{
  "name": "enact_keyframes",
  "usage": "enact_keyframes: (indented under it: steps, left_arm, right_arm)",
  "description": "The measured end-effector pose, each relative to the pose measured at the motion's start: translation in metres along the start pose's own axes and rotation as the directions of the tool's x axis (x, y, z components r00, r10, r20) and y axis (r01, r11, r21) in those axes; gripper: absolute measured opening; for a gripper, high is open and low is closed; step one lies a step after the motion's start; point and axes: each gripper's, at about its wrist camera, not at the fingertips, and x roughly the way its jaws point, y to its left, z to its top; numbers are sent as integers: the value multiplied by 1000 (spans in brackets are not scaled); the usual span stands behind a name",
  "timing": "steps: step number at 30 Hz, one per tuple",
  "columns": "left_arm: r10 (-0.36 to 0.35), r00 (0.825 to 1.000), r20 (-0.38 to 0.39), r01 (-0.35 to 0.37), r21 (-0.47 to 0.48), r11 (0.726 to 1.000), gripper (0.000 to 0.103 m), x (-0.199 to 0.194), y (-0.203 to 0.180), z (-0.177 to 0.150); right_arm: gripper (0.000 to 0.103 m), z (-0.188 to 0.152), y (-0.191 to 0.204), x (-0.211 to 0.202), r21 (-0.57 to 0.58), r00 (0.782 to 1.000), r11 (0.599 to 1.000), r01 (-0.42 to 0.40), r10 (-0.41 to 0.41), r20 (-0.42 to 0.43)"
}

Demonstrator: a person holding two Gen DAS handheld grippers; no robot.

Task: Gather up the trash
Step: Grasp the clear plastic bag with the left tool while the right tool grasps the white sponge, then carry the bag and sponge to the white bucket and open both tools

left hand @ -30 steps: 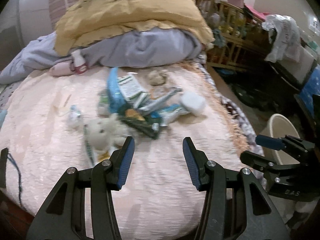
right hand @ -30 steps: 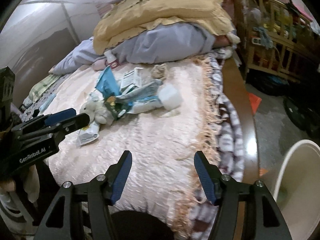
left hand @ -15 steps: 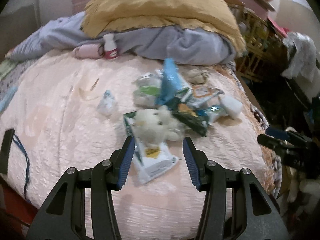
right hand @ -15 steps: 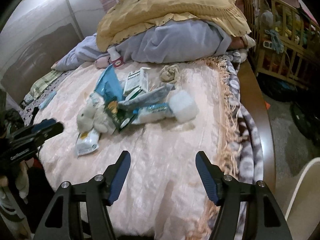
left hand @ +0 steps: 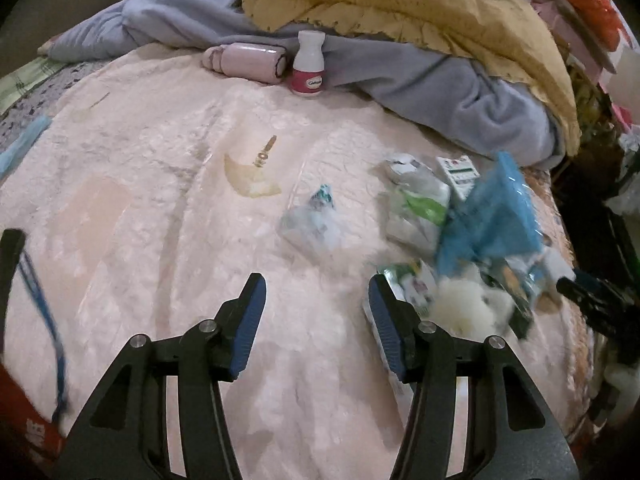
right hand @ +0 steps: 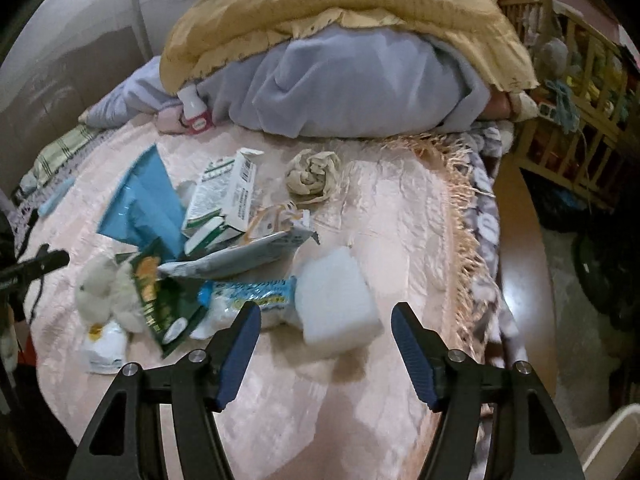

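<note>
A heap of trash lies on the pink bedspread [right hand: 380, 208]: a blue bag [right hand: 140, 204], a white and green carton [right hand: 226, 192], a dark green wrapper [right hand: 160, 300], a blue and white packet [right hand: 248, 300], a white foam block [right hand: 336, 300] and a crumpled tissue [right hand: 312, 174]. My right gripper [right hand: 326, 320] is open and empty, just in front of the foam block. My left gripper [left hand: 316, 300] is open and empty over bare bedspread. A small clear wrapper [left hand: 312, 220] lies ahead of it; the heap with the blue bag [left hand: 492, 216] is to its right.
A white plush toy [right hand: 104, 288] lies in the heap. A pink-labelled bottle [left hand: 308, 64] and a pink roll [left hand: 244, 62] stand by the grey and yellow blankets [left hand: 400, 12]. A wooden crib [right hand: 576, 80] is right of the bed. A white bin rim [right hand: 608, 440] shows low right.
My left gripper has swung left, so the heap now sits to its right. My right gripper has moved forward, close to the foam block. Both stay open.
</note>
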Motion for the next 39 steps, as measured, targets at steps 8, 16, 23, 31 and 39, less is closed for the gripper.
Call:
enact_keyframes:
  steps: [8, 16, 23, 31, 39]
  left_arm:
    - [44, 999, -26, -42, 44, 998, 52, 62, -5, 30]
    - [-21, 997, -67, 24, 38, 999, 13, 69, -1, 31]
    - [-104, 995, 5, 103, 91, 991, 13, -4, -28, 18]
    - [-225, 974, 26, 213, 233, 949, 13, -72, -104, -14]
    - [-317, 947, -41, 309, 376, 874, 13, -86, -203, -56]
  right_arm:
    - [43, 6, -1, 15, -11, 1000, 1000, 5, -5, -7]
    - [37, 1, -13, -11, 54, 997, 997, -61, 58, 44]
    - [37, -23, -12, -59, 68, 989, 990, -121, 114, 98]
    - [37, -64, -18, -108, 77, 990, 994, -80, 70, 118]
    - [37, -103, -55, -156, 144, 989, 989, -11, -10, 146]
